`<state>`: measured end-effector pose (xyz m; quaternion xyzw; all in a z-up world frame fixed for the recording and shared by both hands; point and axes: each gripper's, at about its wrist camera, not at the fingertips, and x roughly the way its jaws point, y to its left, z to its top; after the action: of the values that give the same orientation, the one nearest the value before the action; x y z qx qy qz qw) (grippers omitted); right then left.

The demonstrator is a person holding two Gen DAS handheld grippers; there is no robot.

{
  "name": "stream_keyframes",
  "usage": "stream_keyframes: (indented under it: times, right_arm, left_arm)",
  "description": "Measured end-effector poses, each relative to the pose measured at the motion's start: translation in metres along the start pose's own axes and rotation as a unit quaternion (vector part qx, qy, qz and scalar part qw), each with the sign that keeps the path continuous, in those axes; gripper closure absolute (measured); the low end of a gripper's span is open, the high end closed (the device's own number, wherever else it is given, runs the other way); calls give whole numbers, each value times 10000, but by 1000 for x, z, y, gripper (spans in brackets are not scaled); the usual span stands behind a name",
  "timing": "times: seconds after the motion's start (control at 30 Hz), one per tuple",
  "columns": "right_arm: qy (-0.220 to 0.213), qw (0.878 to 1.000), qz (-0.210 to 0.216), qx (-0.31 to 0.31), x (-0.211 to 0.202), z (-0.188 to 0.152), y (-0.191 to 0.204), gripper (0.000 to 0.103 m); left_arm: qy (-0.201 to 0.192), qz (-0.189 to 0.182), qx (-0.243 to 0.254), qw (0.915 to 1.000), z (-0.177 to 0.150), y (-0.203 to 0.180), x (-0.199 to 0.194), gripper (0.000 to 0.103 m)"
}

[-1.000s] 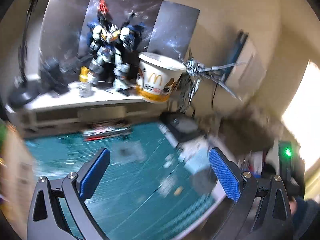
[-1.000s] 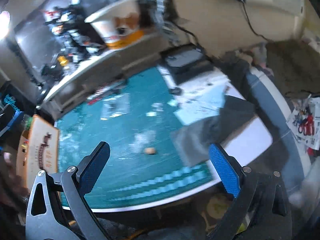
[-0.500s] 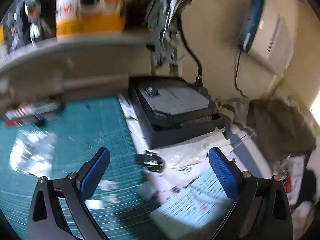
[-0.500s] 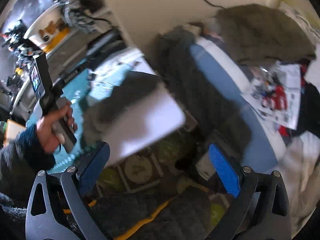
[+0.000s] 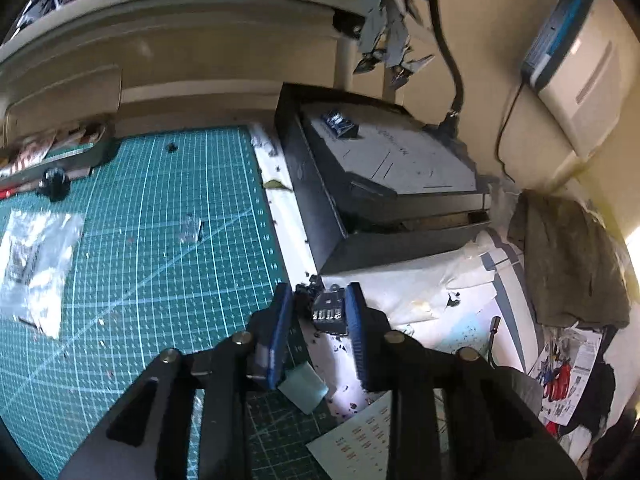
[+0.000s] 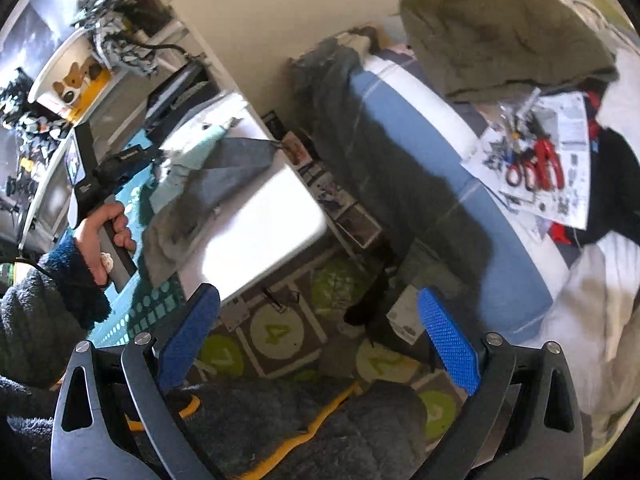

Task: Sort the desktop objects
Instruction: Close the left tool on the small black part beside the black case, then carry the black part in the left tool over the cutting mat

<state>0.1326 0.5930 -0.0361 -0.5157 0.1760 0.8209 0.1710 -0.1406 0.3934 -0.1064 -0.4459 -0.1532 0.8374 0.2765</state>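
In the left wrist view my left gripper [image 5: 320, 308] is closed on a small dark plastic model part [image 5: 328, 312] at the right edge of the green cutting mat [image 5: 160, 240], just in front of the black box [image 5: 380, 184]. The blue pads [image 5: 280, 332] press the part from both sides. In the right wrist view my right gripper [image 6: 320, 336] is open and empty, held off the desk's right end above the floor. The left gripper and the hand holding it also show in the right wrist view [image 6: 100, 184].
A clear plastic bag [image 5: 36, 264] lies on the mat at left. White paper sheets [image 5: 420, 292] and a printed sheet [image 5: 360, 440] lie by the box. A shelf with models runs along the back. Red pliers [image 6: 536, 168] lie on papers on the bed at right.
My left gripper has swung down to the mat's right edge and closed on the small dark part. My right gripper has swung right, off the desk, and stays open.
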Motion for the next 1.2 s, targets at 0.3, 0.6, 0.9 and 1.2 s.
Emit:
stream_keyframes:
  times: [0.3, 0.6, 0.9, 1.2]
  right_arm:
    - [-74, 9997, 228, -97, 0, 14, 11, 4]
    - [86, 9974, 551, -446, 11, 24, 45, 4]
    - [186, 9992, 355, 48, 11, 8, 10, 4]
    - [46, 9974, 651, 317, 13, 27, -1, 4]
  left_arm:
    - [101, -234, 60, 9997, 6, 16, -30, 94]
    - [436, -530, 327, 9971, 1, 5, -6, 64]
    - [184, -275, 500, 9982, -5, -10, 12, 79]
    - [-140, -335, 179, 9992, 0, 15, -62, 79]
